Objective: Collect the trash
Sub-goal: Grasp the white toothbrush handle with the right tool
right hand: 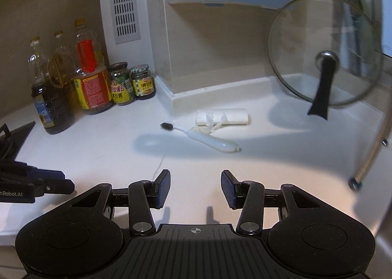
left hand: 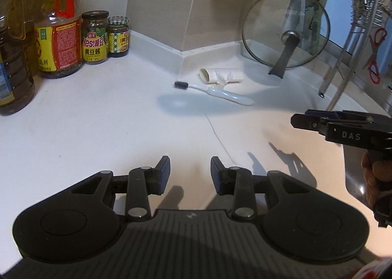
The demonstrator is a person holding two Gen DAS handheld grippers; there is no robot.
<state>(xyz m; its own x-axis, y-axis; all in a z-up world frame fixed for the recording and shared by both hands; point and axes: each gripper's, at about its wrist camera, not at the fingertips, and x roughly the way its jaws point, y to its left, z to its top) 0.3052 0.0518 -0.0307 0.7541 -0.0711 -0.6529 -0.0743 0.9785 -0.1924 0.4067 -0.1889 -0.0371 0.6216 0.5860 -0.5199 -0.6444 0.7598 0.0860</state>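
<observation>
Kitchen counter, seen from both wrists. Left gripper and right gripper hover above the near counter, jaws parted and empty. The trash lies far ahead near the wall corner: a torn paper tube with a white toothbrush touching its near side. Far left stand oil bottles and jars; far right a glass lid leans upright.

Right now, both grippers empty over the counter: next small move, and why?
Probably ease the right gripper forward toward the white toothbrush with black bristles and the torn white cardboard tube. Both lie loose on the white countertop, apart from both grippers; its jaws stand open and empty.
</observation>
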